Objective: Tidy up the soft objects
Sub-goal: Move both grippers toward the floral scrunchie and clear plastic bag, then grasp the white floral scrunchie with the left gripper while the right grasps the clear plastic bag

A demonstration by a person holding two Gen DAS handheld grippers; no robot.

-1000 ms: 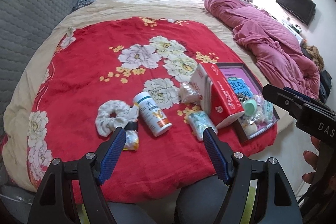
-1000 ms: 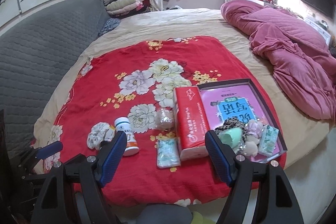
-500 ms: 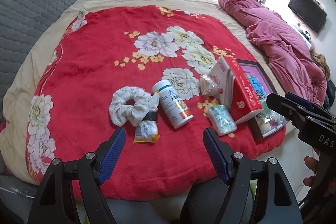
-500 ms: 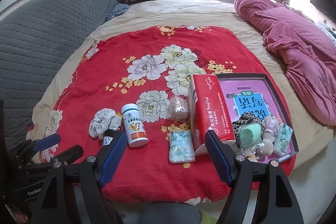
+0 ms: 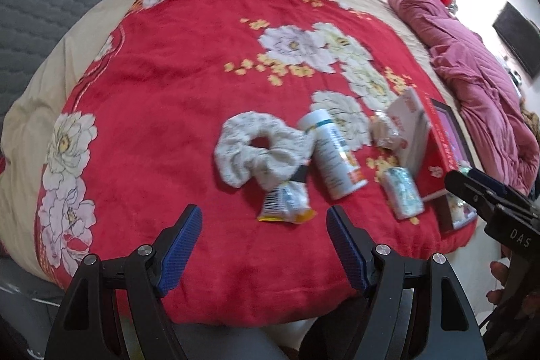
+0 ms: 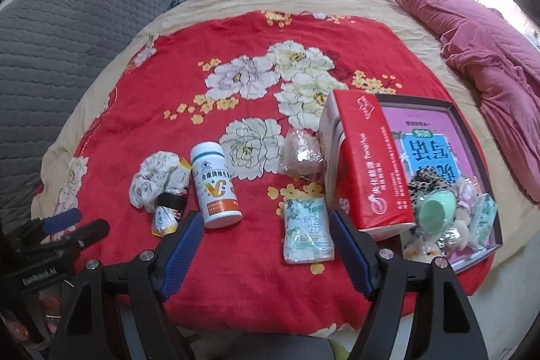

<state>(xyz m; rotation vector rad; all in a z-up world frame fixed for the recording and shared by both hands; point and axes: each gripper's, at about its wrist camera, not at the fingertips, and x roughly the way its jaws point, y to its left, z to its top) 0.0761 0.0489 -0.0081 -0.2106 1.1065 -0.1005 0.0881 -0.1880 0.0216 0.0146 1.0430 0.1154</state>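
Red floral blanket (image 6: 236,32) on bed; grey quilted headboard (image 6: 67,32) left.

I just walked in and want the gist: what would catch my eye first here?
The red floral blanket covering the bed dominates. Near its front edge lie a white scrunchie, a white pill bottle and a small tissue pack. To their right a red tissue box leans on a dark tray holding a green sponge.
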